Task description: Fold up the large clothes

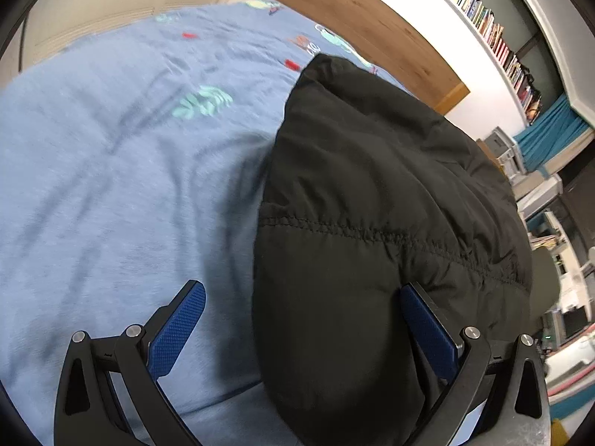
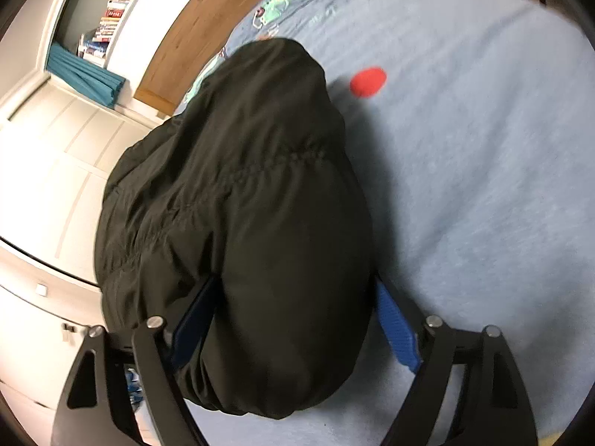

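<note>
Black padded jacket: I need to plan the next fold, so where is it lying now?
The black padded jacket lies bunched on the blue bedsheet, right of centre in the left wrist view and left of centre in the right, near the wooden headboard.

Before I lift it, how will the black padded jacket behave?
The black padded jacket bulges, so it probably squashes and springs back. Its smooth shell may slide on the fingers. It likely sags floppily beyond the stitched seam.
</note>
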The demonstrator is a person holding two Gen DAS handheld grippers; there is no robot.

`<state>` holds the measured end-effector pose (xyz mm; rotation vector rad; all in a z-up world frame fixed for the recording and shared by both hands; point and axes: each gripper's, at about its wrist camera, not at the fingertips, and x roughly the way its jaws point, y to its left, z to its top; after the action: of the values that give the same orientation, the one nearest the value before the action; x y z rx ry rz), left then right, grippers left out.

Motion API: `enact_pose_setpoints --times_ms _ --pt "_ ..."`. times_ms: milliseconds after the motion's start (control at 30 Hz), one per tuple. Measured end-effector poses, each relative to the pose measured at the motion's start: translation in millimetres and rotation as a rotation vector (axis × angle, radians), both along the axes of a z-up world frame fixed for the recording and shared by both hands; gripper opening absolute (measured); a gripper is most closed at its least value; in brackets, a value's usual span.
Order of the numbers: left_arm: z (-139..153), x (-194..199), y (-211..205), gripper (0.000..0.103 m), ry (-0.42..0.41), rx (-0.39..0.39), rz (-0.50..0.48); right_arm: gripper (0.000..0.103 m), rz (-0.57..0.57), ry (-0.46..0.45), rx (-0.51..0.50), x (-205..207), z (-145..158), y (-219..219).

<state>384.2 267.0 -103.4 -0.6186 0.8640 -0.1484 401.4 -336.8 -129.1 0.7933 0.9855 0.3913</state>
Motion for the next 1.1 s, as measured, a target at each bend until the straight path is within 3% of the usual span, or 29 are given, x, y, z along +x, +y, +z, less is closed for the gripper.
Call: enact_pose_setpoints --times_ms 133,367,533,700,767,833,867,900,933,967,1000,1100 --pt "-13 8 1 0.102 0.01 -0.088 -0.032 0.089 0.033 0.031 0.1 10 -23 -2" --pt "-32 24 -12 0.102 0.005 -0.335 -0.133 0.095 0.091 0.0 0.247 30 -40 17" --pt "-34 31 -30 0.102 0.023 -0.356 -0.176 0.1 0.174 -0.019 0.247 45 -34 47" --pt "-32 28 -36 0.101 0.037 -0.348 -0.144 0.102 0.156 -0.015 0.219 50 -42 60" --pt "-25 25 -38 0.081 0.022 -0.344 -0.125 0.101 0.145 -0.017 0.196 48 -40 64" --pt "-17 26 -41 0.048 -0.004 -0.348 -0.124 0.098 0.132 -0.033 0.158 46 -33 70" --pt "-9 26 -46 0.042 -0.02 -0.328 -0.134 0.091 0.137 -0.049 0.146 45 -28 74" --pt "0 27 -51 0.034 -0.038 -0.304 -0.147 0.071 0.149 -0.065 0.143 45 -21 77" --pt "9 27 -56 0.029 -0.052 -0.291 -0.157 0.06 0.157 -0.081 0.142 44 -15 80" --pt "17 28 -60 0.028 -0.068 -0.282 -0.168 0.044 0.165 -0.106 0.138 44 -7 83" --pt "27 28 -65 0.026 -0.088 -0.278 -0.179 0.035 0.173 -0.13 0.131 45 2 86" --pt "56 31 -78 0.024 -0.153 -0.278 -0.212 0.027 0.218 -0.229 0.073 43 40 104"
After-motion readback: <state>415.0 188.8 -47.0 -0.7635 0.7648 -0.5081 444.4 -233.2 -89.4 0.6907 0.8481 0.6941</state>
